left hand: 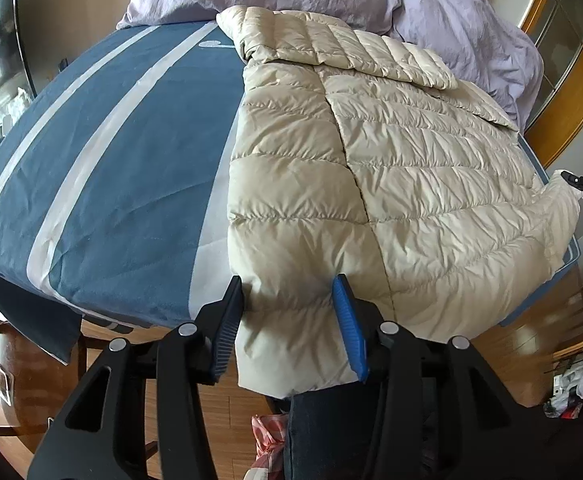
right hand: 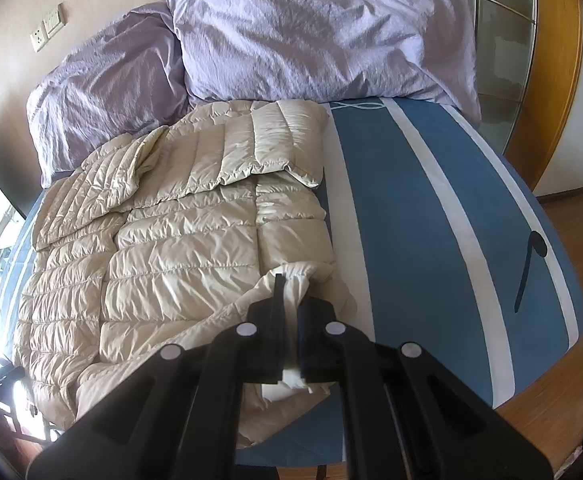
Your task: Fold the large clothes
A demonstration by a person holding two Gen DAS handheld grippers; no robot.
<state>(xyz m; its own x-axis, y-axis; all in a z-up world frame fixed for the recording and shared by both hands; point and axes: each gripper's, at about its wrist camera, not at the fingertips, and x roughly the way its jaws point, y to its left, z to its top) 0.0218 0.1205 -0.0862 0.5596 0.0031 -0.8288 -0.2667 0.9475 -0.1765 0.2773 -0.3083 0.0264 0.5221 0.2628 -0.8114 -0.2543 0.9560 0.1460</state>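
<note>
Left gripper [left hand: 287,312] jaws stand apart around the jacket [left hand: 391,184] hem at six o'clock; right gripper [right hand: 289,292] jaws clamp its corner.

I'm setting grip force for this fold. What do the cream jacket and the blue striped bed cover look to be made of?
Cream jacket: likely thin nylon or polyester shell over down-like fill; it has a slight sheen, fine crinkles and puffy stitched channels. Blue striped bed cover: probably woven cotton or a blend; matte, smooth, no shine.

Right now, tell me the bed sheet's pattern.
The bed sheet is blue with broad white stripes, clearest in the right wrist view.
</note>
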